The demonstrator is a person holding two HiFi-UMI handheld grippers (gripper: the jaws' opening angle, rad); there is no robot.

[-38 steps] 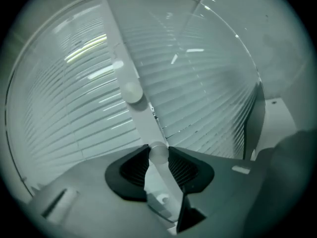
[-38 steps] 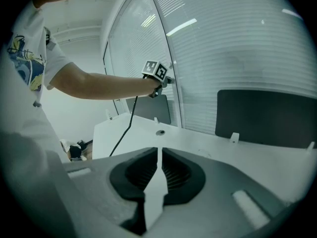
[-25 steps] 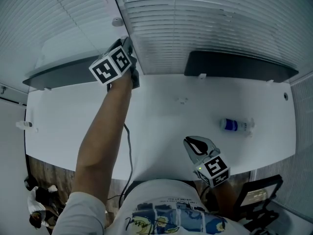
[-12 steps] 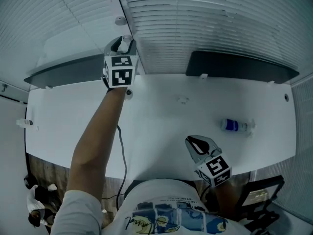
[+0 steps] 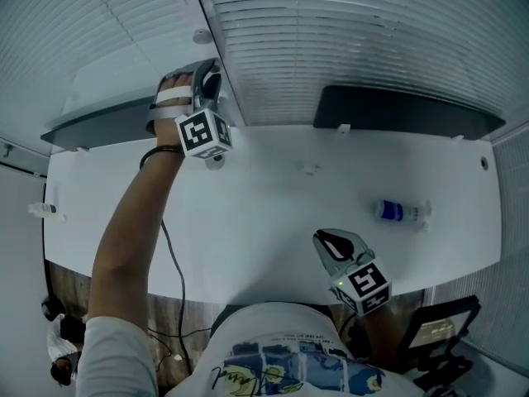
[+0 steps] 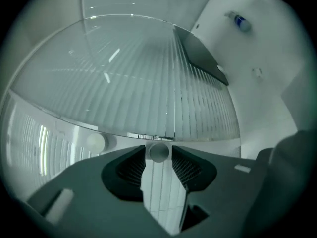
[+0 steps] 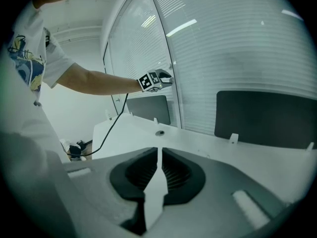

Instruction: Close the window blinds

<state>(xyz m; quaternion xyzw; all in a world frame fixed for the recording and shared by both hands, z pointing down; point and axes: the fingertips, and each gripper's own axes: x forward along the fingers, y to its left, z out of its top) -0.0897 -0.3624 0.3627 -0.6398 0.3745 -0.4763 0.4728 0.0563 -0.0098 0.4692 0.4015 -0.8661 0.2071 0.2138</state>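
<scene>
White slatted blinds (image 5: 347, 40) cover the windows behind the desk, and their slats (image 6: 148, 98) fill the left gripper view. My left gripper (image 5: 208, 77) is raised to the window post between two blinds. In its own view the round end of the tilt wand (image 6: 158, 151) sits between the jaw tips of that gripper (image 6: 158, 155). The jaws have just been opening and stand open around the wand, with no firm press visible. My right gripper (image 5: 331, 242) rests low near the desk's front edge, shut and empty (image 7: 158, 155).
The white desk (image 5: 273, 213) carries a plastic bottle (image 5: 397, 212) at the right. Two dark monitors (image 5: 405, 112) (image 5: 107, 122) stand at its back edge. A cable hangs from my left arm. A chair (image 5: 438, 329) is at the lower right.
My left wrist has rolled about its own line: the marker cube swung from the top to the lower right, and the strapped hand now shows. The right gripper has not moved.
</scene>
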